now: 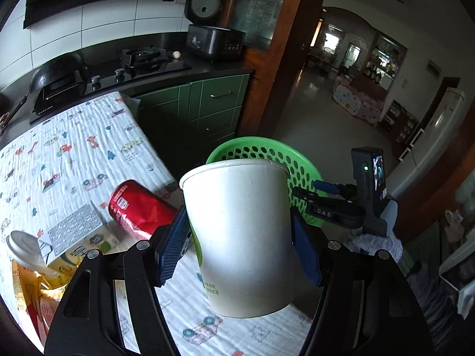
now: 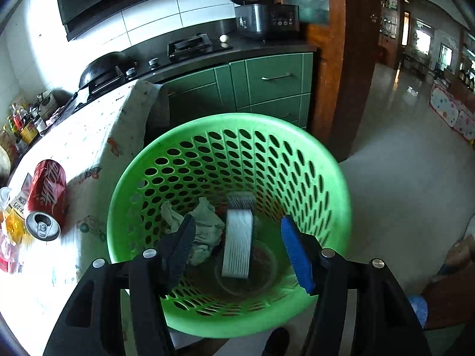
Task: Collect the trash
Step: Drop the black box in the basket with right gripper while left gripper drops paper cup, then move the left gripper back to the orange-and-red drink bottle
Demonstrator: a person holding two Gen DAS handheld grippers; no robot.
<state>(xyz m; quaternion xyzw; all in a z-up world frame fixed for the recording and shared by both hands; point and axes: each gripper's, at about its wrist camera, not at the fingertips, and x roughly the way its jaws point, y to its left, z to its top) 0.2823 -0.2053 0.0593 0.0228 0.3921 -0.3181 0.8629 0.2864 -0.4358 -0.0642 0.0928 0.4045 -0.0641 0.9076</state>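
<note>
A white paper cup (image 1: 240,231) hangs tilted above the table's patterned cloth (image 1: 74,148), and my left gripper (image 1: 240,249) is shut on it, a blue pad on each side. Just behind it stands the green perforated basket (image 1: 267,151), with my right gripper (image 1: 308,190) over it. In the right wrist view my right gripper (image 2: 237,231) is open above the basket (image 2: 326,178). A white ribbed roll (image 2: 237,246) sits between its fingers with neither pad touching it. Crumpled tissue (image 2: 202,228) and a clear cup (image 2: 261,276) lie in the basket. A red can (image 2: 47,198) lies on its side on the table.
A drink carton (image 1: 98,237), a lidded cup (image 1: 23,246) and yellow packaging (image 1: 29,290) lie at the table's near left. Behind are a black stove (image 1: 142,59), a wok (image 1: 56,71), a rice cooker (image 1: 213,41) and green cabinets (image 1: 213,103). A doorway opens onto bare floor (image 2: 400,178) at the right.
</note>
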